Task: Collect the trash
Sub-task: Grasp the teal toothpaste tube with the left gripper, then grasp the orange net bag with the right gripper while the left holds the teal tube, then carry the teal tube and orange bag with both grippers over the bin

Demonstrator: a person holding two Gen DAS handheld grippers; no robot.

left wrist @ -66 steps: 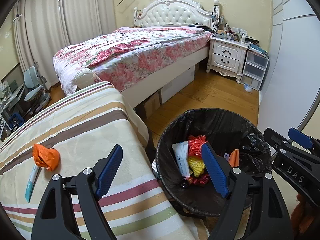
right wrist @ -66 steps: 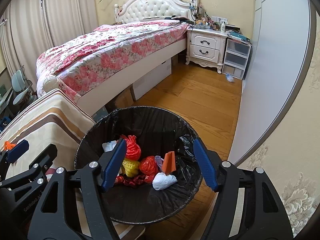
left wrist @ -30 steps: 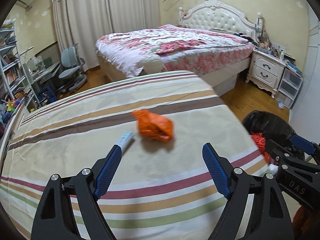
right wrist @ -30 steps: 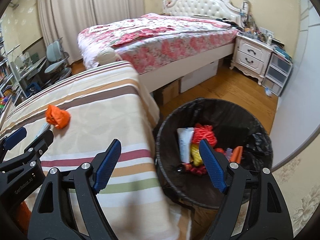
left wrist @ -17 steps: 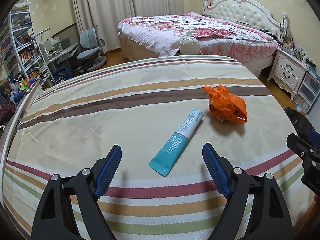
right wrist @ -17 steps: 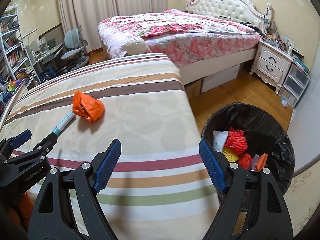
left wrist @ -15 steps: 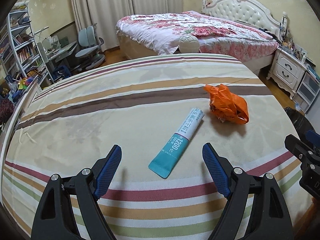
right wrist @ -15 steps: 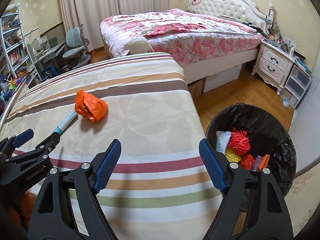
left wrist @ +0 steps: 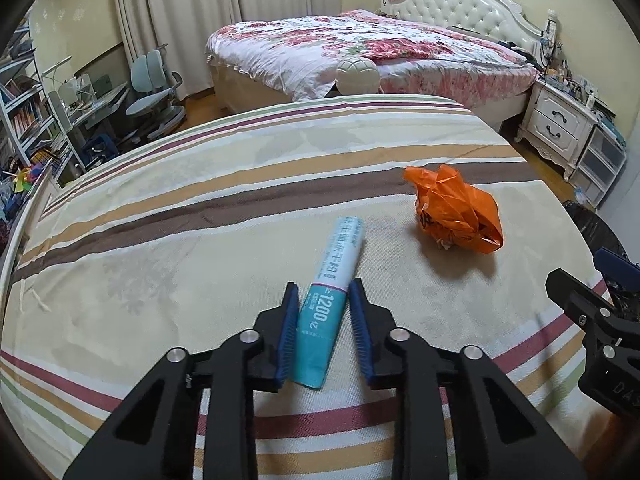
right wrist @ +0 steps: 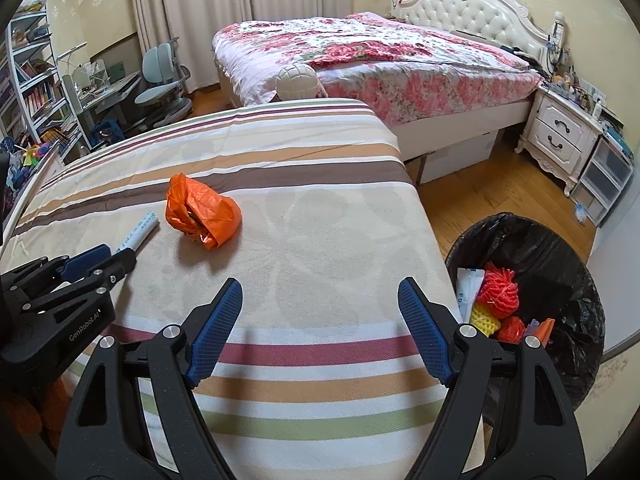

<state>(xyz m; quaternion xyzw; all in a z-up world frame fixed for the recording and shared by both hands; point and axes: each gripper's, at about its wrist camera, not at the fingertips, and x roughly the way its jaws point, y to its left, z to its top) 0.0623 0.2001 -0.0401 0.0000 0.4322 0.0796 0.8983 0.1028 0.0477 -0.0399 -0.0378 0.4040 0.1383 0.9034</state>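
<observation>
A white and teal tube (left wrist: 336,280) lies on the striped cloth (left wrist: 180,240). My left gripper (left wrist: 323,285) is closing its jaws on the tube's teal end, and both blue pads sit against its sides. A crumpled orange plastic bag (left wrist: 456,210) rests just beyond and to the right. In the right wrist view the tube (right wrist: 138,236) and the orange bag (right wrist: 202,210) are far left, with the left gripper (right wrist: 94,258) on the tube. My right gripper (right wrist: 320,284) hovers open over bare cloth, nothing between its fingers.
A black-lined trash bin (right wrist: 560,248) with red, yellow and white rubbish stands on the wood floor at the cloth's right edge. A floral bed (right wrist: 380,52) and a white nightstand (right wrist: 560,132) are behind; desk chairs and shelves (right wrist: 36,80) at far left.
Both grippers swung left from the bin over the striped cloth. The left gripper came down over the tube and its jaws went from wide open to closed around it. The right gripper stayed open.
</observation>
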